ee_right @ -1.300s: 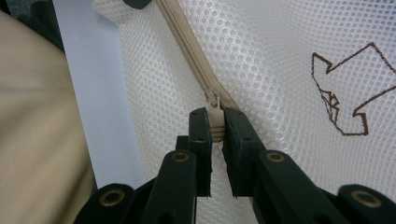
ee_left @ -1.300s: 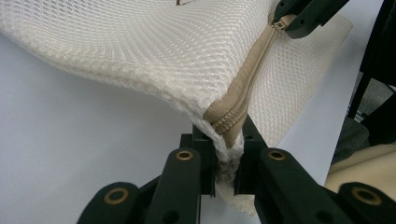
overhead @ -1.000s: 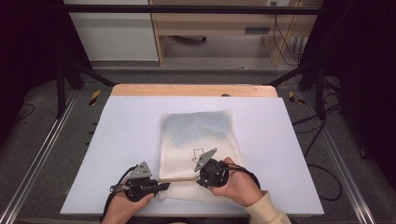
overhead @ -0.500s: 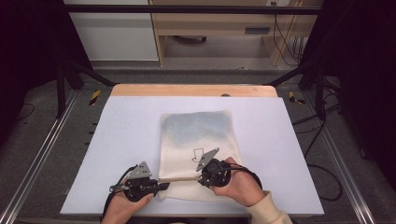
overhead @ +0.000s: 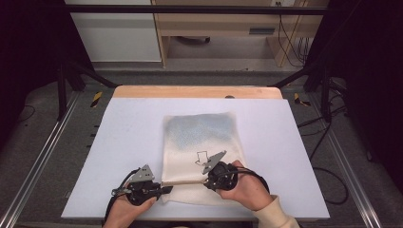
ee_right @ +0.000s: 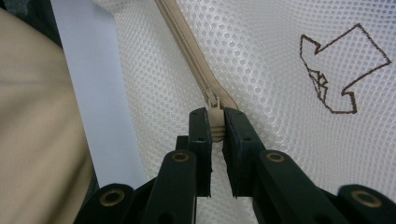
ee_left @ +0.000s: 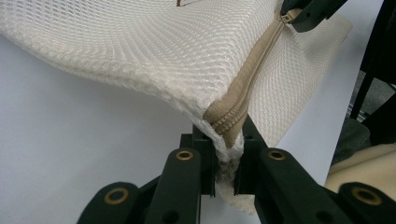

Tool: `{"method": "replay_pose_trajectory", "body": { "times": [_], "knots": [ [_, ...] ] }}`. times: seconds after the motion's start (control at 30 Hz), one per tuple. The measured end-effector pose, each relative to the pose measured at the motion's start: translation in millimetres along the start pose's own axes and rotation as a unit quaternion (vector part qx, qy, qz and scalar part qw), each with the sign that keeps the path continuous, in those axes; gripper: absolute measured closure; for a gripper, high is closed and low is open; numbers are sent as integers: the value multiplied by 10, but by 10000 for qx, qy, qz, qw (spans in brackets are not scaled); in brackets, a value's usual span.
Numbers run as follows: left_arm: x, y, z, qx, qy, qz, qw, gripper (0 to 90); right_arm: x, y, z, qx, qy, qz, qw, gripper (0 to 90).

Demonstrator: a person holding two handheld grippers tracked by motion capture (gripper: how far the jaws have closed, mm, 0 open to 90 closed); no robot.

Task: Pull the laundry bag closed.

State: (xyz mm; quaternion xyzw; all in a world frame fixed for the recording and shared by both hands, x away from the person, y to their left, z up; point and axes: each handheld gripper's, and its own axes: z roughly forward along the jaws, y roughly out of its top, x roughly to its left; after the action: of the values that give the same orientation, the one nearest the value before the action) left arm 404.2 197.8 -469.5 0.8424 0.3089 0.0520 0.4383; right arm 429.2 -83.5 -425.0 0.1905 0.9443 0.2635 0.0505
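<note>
Against the high views from a second and half a second back, nothing has shifted: both hands sit where they were and the mesh laundry bag (overhead: 202, 147) lies in the same spot, so I read this as a held pause with the zip stroke not yet begun. My left gripper (ee_left: 226, 161) is clenched on the bag's corner, the end of the beige zipper (ee_left: 243, 100) pinched between its jaws and the mesh rising away ahead of them. My right gripper (ee_right: 215, 133) is clamped on the zipper pull (ee_right: 214, 103), the tab squeezed flat between the jaws, the zipper track running on ahead of the tips and a brown arrow drawing (ee_right: 343, 70) off to one side of them. With one end anchored and the slider gripped, I judge the bag is set for drawing the pull along the track; whether that opens or closes it I cannot tell. The bag rests flat on a pale blue-white table top (overhead: 133, 137) with a wooden strip (overhead: 197, 91) at its far edge; beyond are a grey floor, dark frame legs, light wooden furniture and loose cables
</note>
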Motion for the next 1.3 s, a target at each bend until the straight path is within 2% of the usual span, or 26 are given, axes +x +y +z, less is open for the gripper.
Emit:
{"method": "replay_pose_trajectory", "body": {
  "times": [0.53,0.73,1.3],
  "knots": [
    [-1,1,1,4,13,17,10000,820,-29,-97,-38,-32,-7,93,10000,822],
    [2,-1,-1,3,17,3,10000,821,-40,-142,-68,24,-82,139,9999,822],
    [11,2,-9,-12,27,1,10000,820,-95,-344,-174,-69,-168,388,9991,822]
  ]
}}
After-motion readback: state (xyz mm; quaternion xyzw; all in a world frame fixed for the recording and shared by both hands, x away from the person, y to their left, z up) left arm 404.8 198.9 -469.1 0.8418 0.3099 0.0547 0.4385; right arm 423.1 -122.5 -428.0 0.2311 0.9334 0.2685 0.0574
